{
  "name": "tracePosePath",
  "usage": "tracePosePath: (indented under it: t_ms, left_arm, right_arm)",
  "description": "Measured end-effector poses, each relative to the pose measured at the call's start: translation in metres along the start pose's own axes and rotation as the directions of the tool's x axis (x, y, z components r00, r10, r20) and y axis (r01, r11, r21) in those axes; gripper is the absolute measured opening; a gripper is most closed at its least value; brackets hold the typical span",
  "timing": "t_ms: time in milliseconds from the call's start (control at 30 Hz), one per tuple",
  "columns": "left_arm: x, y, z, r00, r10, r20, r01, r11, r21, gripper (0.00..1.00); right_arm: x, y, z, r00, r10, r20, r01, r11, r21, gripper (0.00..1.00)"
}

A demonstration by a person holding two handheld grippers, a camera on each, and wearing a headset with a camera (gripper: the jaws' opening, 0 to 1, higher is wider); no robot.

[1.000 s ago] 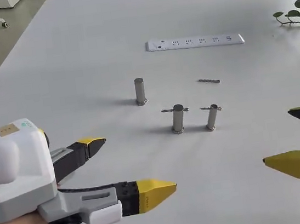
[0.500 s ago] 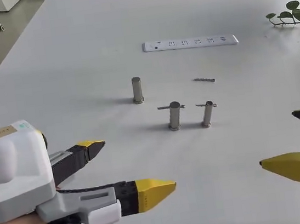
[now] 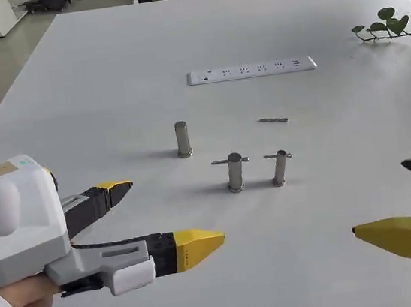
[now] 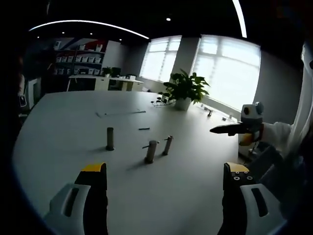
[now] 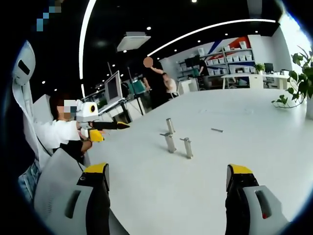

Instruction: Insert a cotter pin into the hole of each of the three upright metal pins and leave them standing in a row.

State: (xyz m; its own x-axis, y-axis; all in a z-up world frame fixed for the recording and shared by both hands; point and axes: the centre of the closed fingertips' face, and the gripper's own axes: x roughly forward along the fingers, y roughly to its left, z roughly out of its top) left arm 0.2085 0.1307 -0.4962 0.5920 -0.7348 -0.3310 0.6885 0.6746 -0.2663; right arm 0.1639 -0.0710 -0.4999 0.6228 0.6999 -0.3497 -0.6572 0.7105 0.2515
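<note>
Three upright metal pins stand on the white table. The far-left pin [image 3: 182, 139] [image 4: 110, 138] [image 5: 169, 125] has no cotter pin in it. The middle pin [image 3: 234, 171] [image 4: 151, 151] [image 5: 169, 142] and the right pin [image 3: 279, 167] [image 4: 167, 145] [image 5: 188, 147] each carry a cotter pin across the top. One loose cotter pin [image 3: 273, 120] [image 4: 144, 129] [image 5: 216, 130] lies flat behind them. My left gripper [image 3: 164, 216] [image 4: 165, 171] hovers open at the near left, holding nothing. At the near right my right gripper [image 3: 390, 199] [image 5: 168, 171] is open too, well short of the pins.
A white power strip [image 3: 251, 70] lies farther back on the table [image 3: 105, 83]. A trailing green plant [image 3: 393, 23] sits at the far right edge. People stand by desks and monitors [image 5: 113, 87] beyond the table.
The head camera has tilted, so the pins and power strip sit lower in the picture. Both grippers stay open in about the same place; the pins have not moved.
</note>
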Motion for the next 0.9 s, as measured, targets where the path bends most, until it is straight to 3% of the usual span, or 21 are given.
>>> tracePosePath:
  t_ms: [100, 267, 500, 667, 800, 900]
  left_arm:
    - [0.013, 0.017, 0.014, 0.9993, 0.037, 0.009, -0.038, 0.999, 0.034, 0.99]
    - [0.034, 0.040, 0.041, 0.9940, 0.086, 0.067, -0.088, 0.996, 0.027, 0.99]
    - [0.059, 0.079, 0.059, 0.9781, 0.184, 0.098, -0.185, 0.983, 0.001, 0.94]
    - [0.076, 0.094, 0.058, 0.9772, 0.194, 0.085, -0.195, 0.981, -0.005, 0.86]
    - [0.090, 0.103, 0.046, 0.9780, 0.206, 0.034, -0.206, 0.978, 0.015, 0.82]
    - [0.100, 0.105, 0.038, 0.9810, 0.194, -0.002, -0.194, 0.980, 0.055, 0.71]
  right_arm:
    - [-0.003, -0.002, -0.002, 0.9998, -0.018, -0.002, 0.018, 1.000, 0.007, 0.97]
    - [-0.008, -0.002, -0.003, 0.9991, -0.043, 0.007, 0.043, 0.999, 0.019, 0.96]
    - [-0.010, -0.004, -0.002, 0.9980, -0.062, 0.010, 0.062, 0.998, 0.019, 0.95]
    - [-0.010, -0.005, -0.003, 0.9974, -0.071, 0.003, 0.071, 0.997, 0.011, 0.95]
    - [-0.011, -0.005, -0.003, 0.9970, -0.077, -0.003, 0.077, 0.997, 0.006, 0.94]
    - [-0.011, -0.006, -0.005, 0.9966, -0.082, -0.010, 0.082, 0.997, 0.004, 0.94]
